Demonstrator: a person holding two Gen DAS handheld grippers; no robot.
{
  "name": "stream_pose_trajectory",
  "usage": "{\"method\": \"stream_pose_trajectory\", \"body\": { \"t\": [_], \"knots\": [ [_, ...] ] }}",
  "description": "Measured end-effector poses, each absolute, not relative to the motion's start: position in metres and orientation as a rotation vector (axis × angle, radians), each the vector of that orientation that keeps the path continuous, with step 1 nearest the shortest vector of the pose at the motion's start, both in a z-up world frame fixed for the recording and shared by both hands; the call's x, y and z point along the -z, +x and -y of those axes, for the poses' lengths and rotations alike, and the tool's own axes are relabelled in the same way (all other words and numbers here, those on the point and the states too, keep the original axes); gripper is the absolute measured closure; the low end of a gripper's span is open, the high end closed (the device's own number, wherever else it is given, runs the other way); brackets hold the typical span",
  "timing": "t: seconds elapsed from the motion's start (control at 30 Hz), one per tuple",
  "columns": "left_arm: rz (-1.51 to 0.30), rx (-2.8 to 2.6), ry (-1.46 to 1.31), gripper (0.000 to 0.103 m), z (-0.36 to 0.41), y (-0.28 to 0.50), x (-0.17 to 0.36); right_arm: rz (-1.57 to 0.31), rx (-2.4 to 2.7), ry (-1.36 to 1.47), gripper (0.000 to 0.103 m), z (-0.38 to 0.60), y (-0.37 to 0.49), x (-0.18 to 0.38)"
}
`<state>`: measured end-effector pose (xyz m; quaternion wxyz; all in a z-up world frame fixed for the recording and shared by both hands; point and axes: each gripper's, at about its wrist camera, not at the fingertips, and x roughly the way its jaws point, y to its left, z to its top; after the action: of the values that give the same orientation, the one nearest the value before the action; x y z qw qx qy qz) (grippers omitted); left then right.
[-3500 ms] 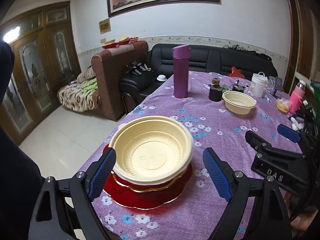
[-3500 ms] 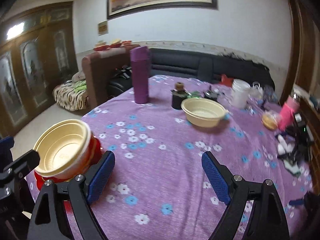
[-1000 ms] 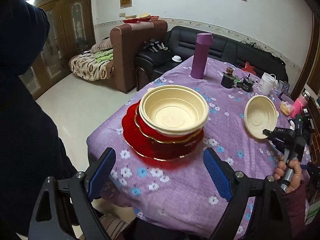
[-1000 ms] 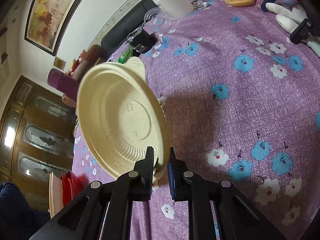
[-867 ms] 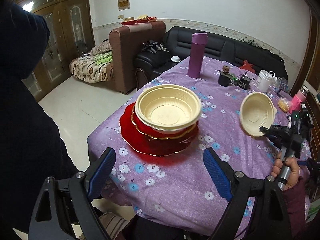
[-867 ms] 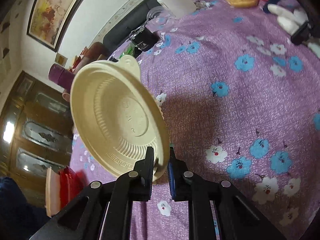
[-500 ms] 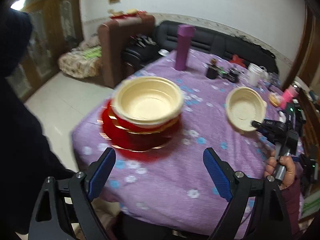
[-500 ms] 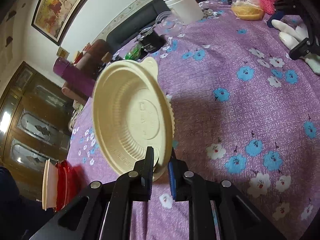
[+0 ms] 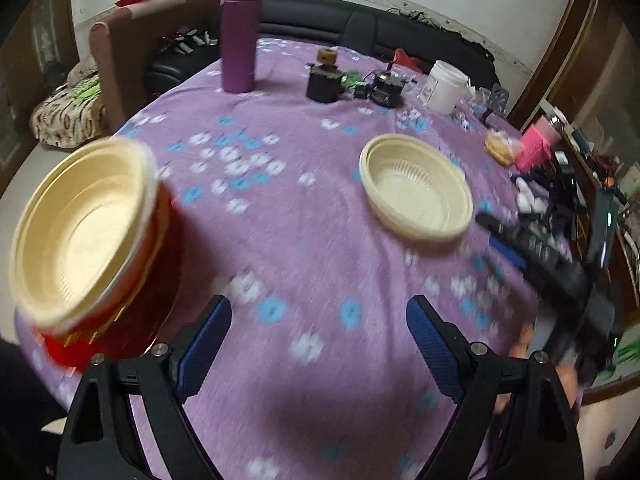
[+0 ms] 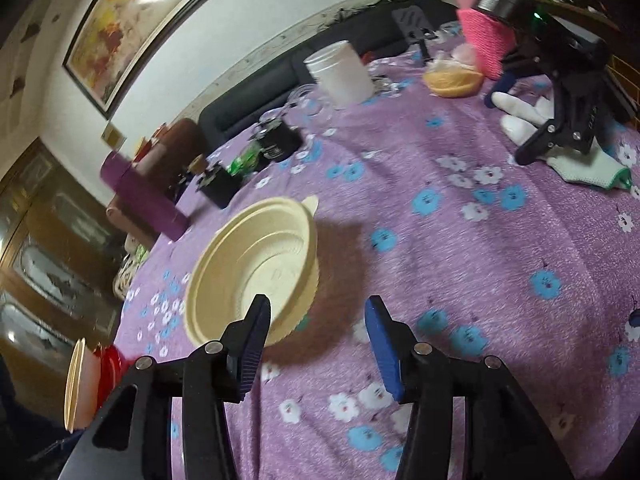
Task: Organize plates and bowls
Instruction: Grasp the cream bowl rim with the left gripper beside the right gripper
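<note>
A cream bowl rests on the purple flowered tablecloth, also in the right wrist view. My right gripper is open just behind the bowl's near rim, holding nothing; it shows blurred in the left wrist view. At the table's left edge a cream bowl sits on a stack of red plates, seen edge-on in the right wrist view. My left gripper is open and empty over the cloth, right of the stack.
A tall purple flask, a black jar, a white tub, a pink item and white gloves stand at the table's far and right sides. Sofas stand beyond the table.
My right gripper has opened and let go of the cream bowl, which now lies flat on the cloth. My left gripper has moved forward and right, so the plate stack sits at its left.
</note>
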<state>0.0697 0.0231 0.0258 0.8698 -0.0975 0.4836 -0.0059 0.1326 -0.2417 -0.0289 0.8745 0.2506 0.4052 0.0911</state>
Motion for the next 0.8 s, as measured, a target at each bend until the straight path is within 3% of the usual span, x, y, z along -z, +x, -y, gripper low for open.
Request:
{"method": "stream_pose_trajectory", "body": {
  "t": [0.3,0.53,0.63,0.7,0.8],
  "knots": [
    [-1.142,0.068,-0.3,0.015,0.005,0.183,0.024,-0.882,-0.198,0.51,0.05,0.237,0.152,0.039],
    [-1.177,0.064,-0.21,0.015,0.033,0.223,0.052,-0.913,-0.228,0.464,0.061,0.222,0.16,0.045],
    [-1.174,0.07,-0.183,0.033,0.038,0.224,0.055,-0.918,-0.246,0.471,0.067,0.221,0.161,0.046],
    [-1.174,0.094,-0.166,0.064,0.041,0.224,0.053,-0.922,-0.256,0.471,0.072,0.219,0.161,0.047],
    [-1.175,0.112,-0.168,0.071,0.041,0.221,0.051,-0.932,-0.288,0.491,0.077,0.217,0.161,0.048]
  ]
}}
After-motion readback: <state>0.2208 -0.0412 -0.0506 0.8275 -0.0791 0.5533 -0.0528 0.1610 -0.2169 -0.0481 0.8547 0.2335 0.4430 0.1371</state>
